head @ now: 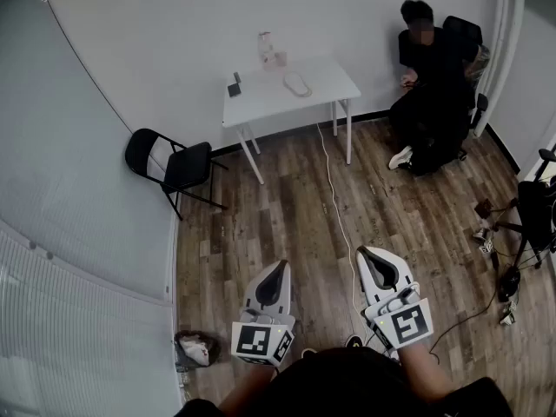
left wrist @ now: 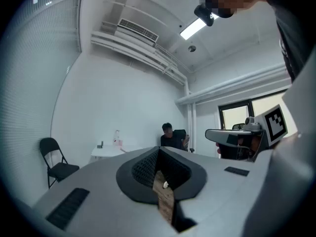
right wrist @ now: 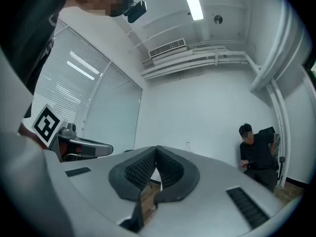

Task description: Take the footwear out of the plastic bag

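— How are the jaws being held?

— The left gripper (head: pixel 276 269) and right gripper (head: pixel 373 254) are being held side by side above the floor (head: pixel 287 215). Each gripper's own view is showing its jaws pressed fully together, with nothing gripped.

— And where is the bag being seen?

— Only in the head view: a crumpled bundle, probably the bag (head: pixel 195 348), is lying on the floor by the wall, near the left gripper but apart from it. Whether footwear is inside cannot be told.

— What is being shown by the gripper views alone?

— The ceiling light (left wrist: pixel 193 27), and each gripper from the side of the other.

— What is being shared?

— The table (head: pixel 326 81), chair (head: pixel 169 162) and seated person (head: pixel 430 85) are being shown in the head and left gripper views; the right gripper view is showing the person.
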A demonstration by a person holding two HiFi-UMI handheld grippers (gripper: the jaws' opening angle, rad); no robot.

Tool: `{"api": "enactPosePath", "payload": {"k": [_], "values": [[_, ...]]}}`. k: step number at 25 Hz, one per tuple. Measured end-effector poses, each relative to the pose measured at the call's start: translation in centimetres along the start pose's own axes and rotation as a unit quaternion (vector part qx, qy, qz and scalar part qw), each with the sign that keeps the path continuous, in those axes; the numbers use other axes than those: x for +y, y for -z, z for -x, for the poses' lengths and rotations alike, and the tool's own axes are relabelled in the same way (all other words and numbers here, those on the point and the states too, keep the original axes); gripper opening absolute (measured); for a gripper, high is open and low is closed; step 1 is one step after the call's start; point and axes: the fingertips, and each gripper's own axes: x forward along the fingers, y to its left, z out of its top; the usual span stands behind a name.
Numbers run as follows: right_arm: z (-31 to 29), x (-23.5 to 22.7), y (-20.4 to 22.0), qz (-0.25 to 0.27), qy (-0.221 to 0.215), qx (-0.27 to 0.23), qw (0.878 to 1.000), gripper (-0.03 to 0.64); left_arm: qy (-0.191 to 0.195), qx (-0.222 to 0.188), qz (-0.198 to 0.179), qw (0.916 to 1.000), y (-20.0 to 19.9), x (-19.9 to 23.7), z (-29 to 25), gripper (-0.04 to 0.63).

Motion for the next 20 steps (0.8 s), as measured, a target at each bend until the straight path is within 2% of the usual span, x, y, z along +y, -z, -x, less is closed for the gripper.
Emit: {"api": "enactPosePath", "payload": {"k": [11,15,17,20], "values": [[0.1,2.7,0.1,-0.024,0.0,0.013,1.0,0.017,-0.005,-0.003,-0.004,1.0,-0.5,1.7,3.0,0.02],[1.1,3.7,0.0,-0.069,-0.013,0.008,0.997,0.017,0.021,0.002,-0.056,0.9982,-0.6,0.8,4.1,0.02],[1.6,4.6,-0.2,-0.07,-0.029,0.003,0.997,0.018,0.033,0.005,-0.074,0.9967,-0.2,0.7,4.4,0.02],[1.5,6.5,-0.2,-0.058,-0.054,0.005,0.997,0.018,0.031,-0.002,-0.045,0.9985,0.2,2.0,4.9,0.02]]}}
